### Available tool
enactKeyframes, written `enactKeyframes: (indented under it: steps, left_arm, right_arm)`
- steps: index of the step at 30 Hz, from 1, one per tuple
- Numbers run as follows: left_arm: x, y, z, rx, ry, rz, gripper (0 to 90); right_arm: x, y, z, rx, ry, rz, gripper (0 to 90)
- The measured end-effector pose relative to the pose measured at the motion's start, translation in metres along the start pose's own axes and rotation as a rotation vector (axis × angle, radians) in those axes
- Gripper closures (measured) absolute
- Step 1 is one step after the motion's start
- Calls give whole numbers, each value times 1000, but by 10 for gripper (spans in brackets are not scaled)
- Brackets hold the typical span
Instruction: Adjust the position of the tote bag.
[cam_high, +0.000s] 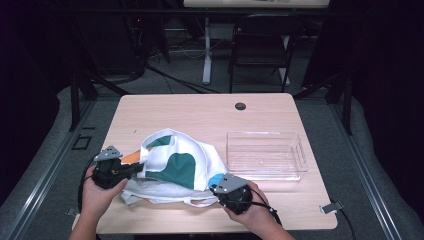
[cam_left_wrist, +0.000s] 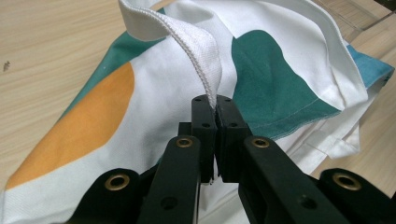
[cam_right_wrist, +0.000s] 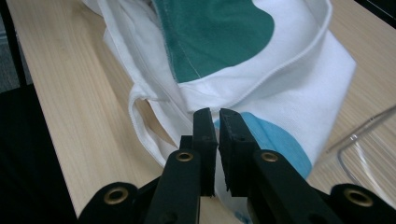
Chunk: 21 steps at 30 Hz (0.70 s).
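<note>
A white cloth tote bag with green, orange and blue patches (cam_high: 177, 167) lies crumpled at 6 o'clock on the light wooden counter (cam_high: 200, 112). The left gripper (cam_left_wrist: 216, 109) pinches its white strap (cam_left_wrist: 198, 51); the right gripper (cam_right_wrist: 218, 122) pinches the bag's blue-patched edge.

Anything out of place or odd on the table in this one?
Only the white tote bag: it lies crumpled, one strap trailing toward the near table edge. The clear plastic bin sits squarely, empty.
</note>
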<state>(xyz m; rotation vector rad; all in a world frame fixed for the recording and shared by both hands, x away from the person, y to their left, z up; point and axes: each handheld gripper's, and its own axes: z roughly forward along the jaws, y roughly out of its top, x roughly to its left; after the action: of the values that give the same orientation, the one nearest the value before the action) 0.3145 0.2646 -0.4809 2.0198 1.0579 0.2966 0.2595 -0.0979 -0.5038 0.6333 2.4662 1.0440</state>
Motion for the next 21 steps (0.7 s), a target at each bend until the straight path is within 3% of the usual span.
enactKeyframes:
  steps: [4,9,21]
  left_arm:
    - [1,2,-1,-12,3,-5,879]
    - [3,3,-3,-33,4,-9,880]
    - [4,2,-6,-46,2,-16,879]
  right_arm:
    - [8,14,14,15,11,-63,846]
    - [15,27,29,21,16,-95,821]
    - [22,45,58,42,24,-127,810]
